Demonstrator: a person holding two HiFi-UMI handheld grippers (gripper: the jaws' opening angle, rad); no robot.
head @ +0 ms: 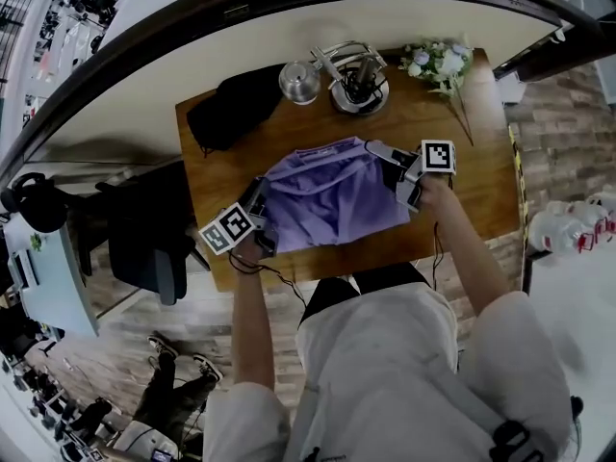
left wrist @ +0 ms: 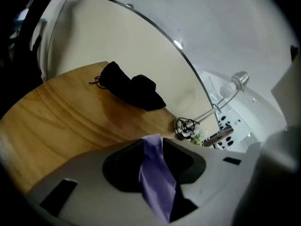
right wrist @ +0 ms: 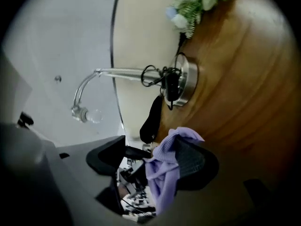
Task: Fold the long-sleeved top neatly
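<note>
Item: top (head: 332, 200), mid-table (head: 476, 195), partly folded. Left gripper (head: 262, 218) and right gripper (head: 397, 175): both released, with the top loose between their jaws. I judge it best to draw each straight out (slowly, no twist) so the fold lies flat.

Probably an office: wooden desk (head: 479, 195), desk lamp (head: 358, 90), black chair (head: 144, 246).
</note>
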